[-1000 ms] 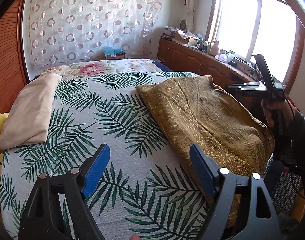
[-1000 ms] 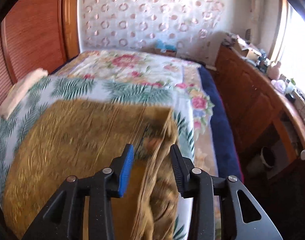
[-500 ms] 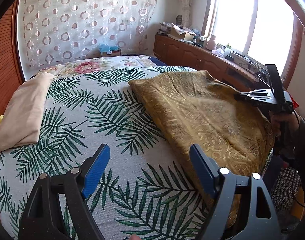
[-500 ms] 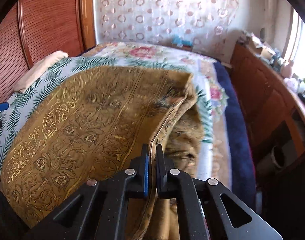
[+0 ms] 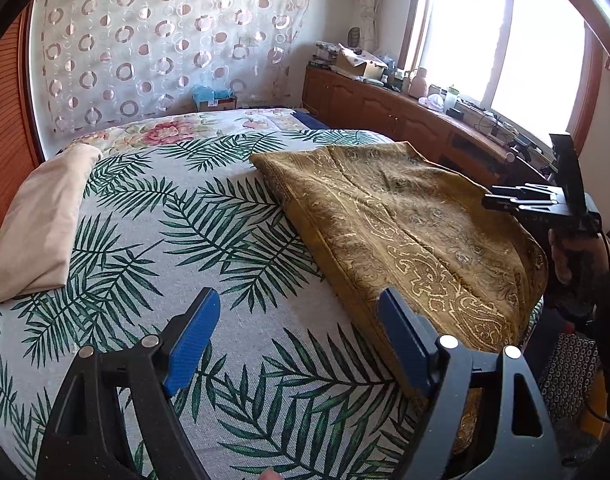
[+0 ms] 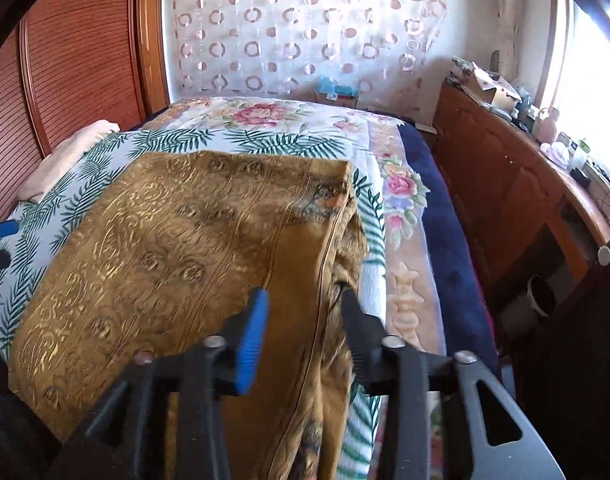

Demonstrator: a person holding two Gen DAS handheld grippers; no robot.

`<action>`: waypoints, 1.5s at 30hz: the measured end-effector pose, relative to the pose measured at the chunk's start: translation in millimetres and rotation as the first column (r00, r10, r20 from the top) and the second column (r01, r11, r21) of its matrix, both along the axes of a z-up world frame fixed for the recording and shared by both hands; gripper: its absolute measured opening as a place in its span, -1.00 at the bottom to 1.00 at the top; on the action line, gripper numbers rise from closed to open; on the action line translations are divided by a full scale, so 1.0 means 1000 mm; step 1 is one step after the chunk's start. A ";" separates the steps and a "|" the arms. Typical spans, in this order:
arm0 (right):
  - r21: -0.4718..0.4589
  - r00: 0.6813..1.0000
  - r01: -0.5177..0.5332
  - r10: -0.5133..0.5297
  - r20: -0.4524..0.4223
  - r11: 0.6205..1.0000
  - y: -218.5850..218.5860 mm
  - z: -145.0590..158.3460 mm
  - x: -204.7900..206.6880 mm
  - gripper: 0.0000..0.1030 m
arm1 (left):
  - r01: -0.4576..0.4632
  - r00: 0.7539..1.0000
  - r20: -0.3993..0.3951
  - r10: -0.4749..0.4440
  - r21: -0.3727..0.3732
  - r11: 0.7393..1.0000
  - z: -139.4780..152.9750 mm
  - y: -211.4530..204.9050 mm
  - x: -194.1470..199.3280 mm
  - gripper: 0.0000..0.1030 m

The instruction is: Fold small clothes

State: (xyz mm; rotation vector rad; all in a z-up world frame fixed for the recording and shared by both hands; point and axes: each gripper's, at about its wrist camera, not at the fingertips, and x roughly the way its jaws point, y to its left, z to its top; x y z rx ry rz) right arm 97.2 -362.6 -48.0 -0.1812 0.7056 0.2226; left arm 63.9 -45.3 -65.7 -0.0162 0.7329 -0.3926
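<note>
Garment edge between opening right tool pads, unpinched; left tool wide, empty, alongside.

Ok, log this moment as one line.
left tool: open, over bed | right tool: opening, cloth edge between its fingers

Half a second ago the right gripper was pinched shut on the gold paisley-patterned cloth; now it is opening, the seam edge loose between the fingers.
</note>
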 end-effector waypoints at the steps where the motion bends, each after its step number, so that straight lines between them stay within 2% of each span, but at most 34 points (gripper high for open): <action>1: -0.005 1.000 -0.001 0.001 -0.004 1.000 0.004 -0.003 0.000 -0.08 | 0.002 1.000 -0.003 -0.002 -0.002 1.000 0.000 -0.001 0.002 0.60; 4: -0.019 1.000 -0.001 0.001 -0.012 1.000 0.002 -0.005 0.002 -0.06 | 0.010 1.000 -0.004 -0.010 -0.001 1.000 0.000 -0.004 0.009 0.60; 8: -0.009 1.000 0.013 -0.014 -0.008 1.000 0.000 0.000 0.017 -0.01 | 0.016 1.000 0.015 -0.017 0.037 0.999 0.006 -0.013 0.027 0.60; 16: 0.006 1.000 -0.004 0.004 0.017 1.000 0.002 0.009 0.065 0.04 | 0.009 1.000 0.026 -0.010 0.051 0.999 0.018 -0.028 0.079 0.60; 23: 0.004 0.998 -0.044 0.044 -0.041 0.999 0.004 -0.015 0.112 0.04 | -0.005 1.000 -0.017 0.006 0.050 0.999 0.011 -0.036 0.117 0.60; 29: 0.041 0.994 -0.066 0.069 -0.080 0.997 -0.001 -0.031 0.142 0.04 | -0.011 0.998 -0.061 0.016 0.075 0.997 -0.001 -0.042 0.145 0.60; 35: 0.074 0.993 -0.057 0.065 -0.100 0.996 -0.008 -0.035 0.159 0.04 | -0.023 0.994 -0.101 0.031 0.079 0.997 -0.011 -0.042 0.170 0.60; 45: 0.051 0.994 -0.080 0.083 -0.076 0.996 0.000 -0.038 0.161 0.04 | -0.026 0.991 -0.131 0.036 0.080 0.996 -0.017 -0.043 0.197 0.60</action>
